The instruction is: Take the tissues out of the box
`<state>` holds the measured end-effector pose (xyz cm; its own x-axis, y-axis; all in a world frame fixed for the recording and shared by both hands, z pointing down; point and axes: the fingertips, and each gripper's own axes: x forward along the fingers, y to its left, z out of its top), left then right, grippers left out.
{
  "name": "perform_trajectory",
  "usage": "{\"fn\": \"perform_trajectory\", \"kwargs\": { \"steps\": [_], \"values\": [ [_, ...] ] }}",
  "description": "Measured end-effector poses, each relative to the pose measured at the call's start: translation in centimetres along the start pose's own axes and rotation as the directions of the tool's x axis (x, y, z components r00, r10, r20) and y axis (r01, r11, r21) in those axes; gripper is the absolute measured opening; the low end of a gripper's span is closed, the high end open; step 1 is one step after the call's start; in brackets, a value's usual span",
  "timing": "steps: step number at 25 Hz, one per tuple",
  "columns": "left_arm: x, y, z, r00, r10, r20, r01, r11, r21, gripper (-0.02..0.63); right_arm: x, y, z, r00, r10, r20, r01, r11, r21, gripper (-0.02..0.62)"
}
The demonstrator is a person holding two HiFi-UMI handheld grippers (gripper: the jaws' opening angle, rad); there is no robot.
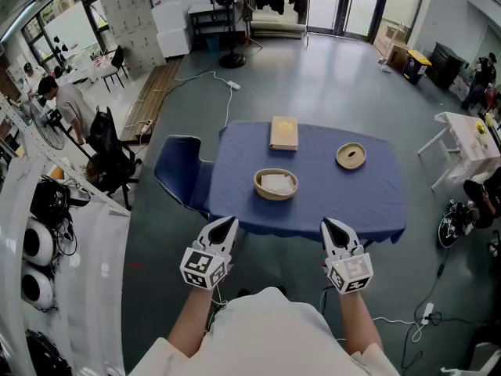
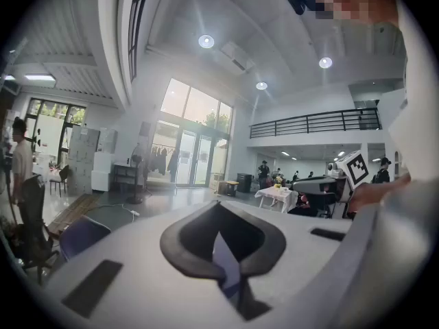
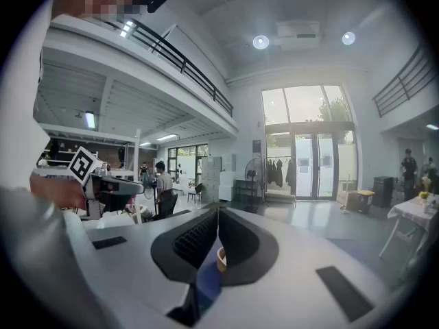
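A tan tissue box (image 1: 283, 132) lies at the far side of the blue-clothed table (image 1: 376, 202). Nearer the front edge sits a round wicker basket (image 1: 275, 184) with white tissue in it. Both grippers hover short of the table's near edge, well apart from the box. My left gripper (image 1: 226, 225) (image 2: 218, 214) is shut, its fingers meeting in a point with nothing between them. My right gripper (image 1: 331, 225) (image 3: 218, 214) is likewise shut and holds nothing. Through the slit under its jaws I glimpse the blue cloth and a bit of a tan bowl (image 3: 221, 258).
A round wooden dish (image 1: 351, 155) sits at the table's right. A blue chair (image 1: 178, 171) stands against the table's left side. Cables run over the floor beyond. A white side table (image 1: 463, 141) is at the right, and a person (image 1: 66, 100) stands by desks far left.
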<state>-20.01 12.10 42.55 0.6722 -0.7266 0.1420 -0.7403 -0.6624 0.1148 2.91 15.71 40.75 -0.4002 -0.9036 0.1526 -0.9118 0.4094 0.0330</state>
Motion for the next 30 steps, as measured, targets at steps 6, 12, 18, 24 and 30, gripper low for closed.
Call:
{"fn": "perform_trajectory", "kwargs": {
  "steps": [6,12,18,24,30],
  "values": [
    [0.3,-0.2,-0.3,1.000,-0.002,-0.001,0.002,1.000,-0.004,0.008,-0.1,-0.1,0.0,1.000,0.006,0.002,-0.006,1.000,-0.006,0.032],
    [0.3,-0.3,-0.6,1.000,-0.003,-0.006,0.003,1.000,-0.008,0.008,-0.3,0.2,0.0,1.000,0.010,0.004,-0.010,1.000,-0.007,0.032],
    [0.1,-0.5,-0.7,1.000,0.000,-0.006,0.000,1.000,-0.009,0.008,-0.5,0.0,-0.3,1.000,-0.007,-0.001,0.007,1.000,0.020,0.032],
    [0.2,-0.9,-1.3,1.000,0.004,-0.018,-0.004,1.000,-0.011,0.008,-0.5,0.0,-0.7,1.000,0.008,0.000,-0.008,1.000,0.015,0.034],
    [0.2,-1.8,-1.7,1.000,0.010,-0.017,-0.010,1.000,-0.004,0.009,-0.6,-0.4,-1.4,1.000,0.017,-0.002,-0.017,1.000,0.025,0.034]
  ]
}}
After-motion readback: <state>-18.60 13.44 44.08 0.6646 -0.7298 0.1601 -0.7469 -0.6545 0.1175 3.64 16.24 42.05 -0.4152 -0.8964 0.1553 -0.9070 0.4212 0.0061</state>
